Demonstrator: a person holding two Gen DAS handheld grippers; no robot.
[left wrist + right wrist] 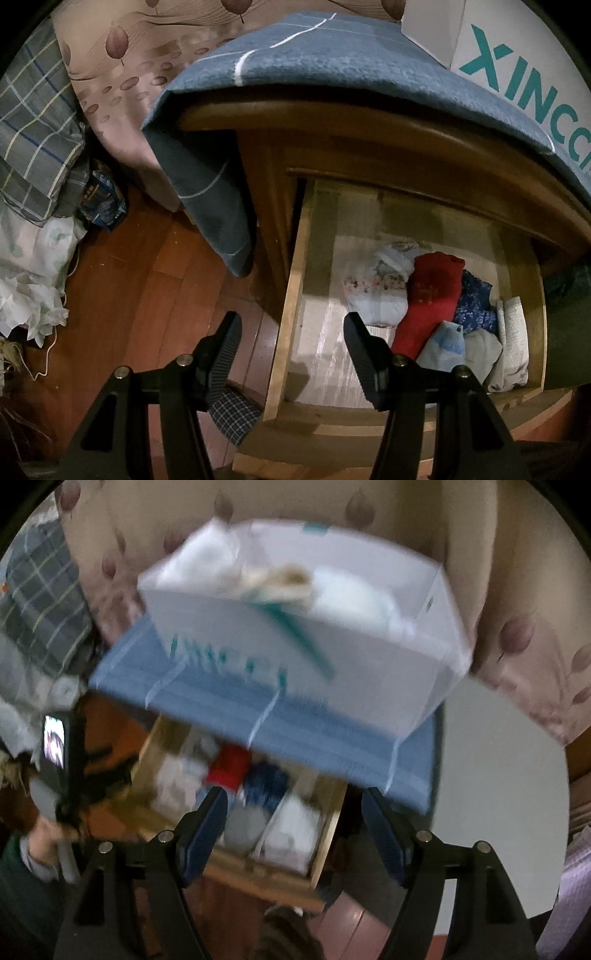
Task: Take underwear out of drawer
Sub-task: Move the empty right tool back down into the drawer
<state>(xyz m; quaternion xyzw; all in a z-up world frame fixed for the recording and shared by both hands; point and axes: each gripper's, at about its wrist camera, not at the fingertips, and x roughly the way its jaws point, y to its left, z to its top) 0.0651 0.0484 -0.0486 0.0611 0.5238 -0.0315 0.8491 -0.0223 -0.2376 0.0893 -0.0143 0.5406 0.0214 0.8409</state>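
- Drawer [291, 295] is already pulled out, and the underwear is bunched in its right half: white bundle [376, 291], red piece [428, 299], dark blue floral one [474, 299], pale folded bits nearest the front.
- Your left gripper [291, 343] hangs over the drawer's left rail, jaws apart with nothing between them. The pile sits to its right and a bit further in.
- Your right gripper [293, 825] is also open and empty, hovering above the drawer's front right. In its blurry view, red [227, 770] and blue [264, 784] lie just ahead of the tips, so I'd say it's the nearer hand.
- The red piece runs roughly front to back in the drawer, so pinch across it.
- Watch the blue cloth [332, 70] and box [295, 635] overhanging the drawer's back; come down from the front.
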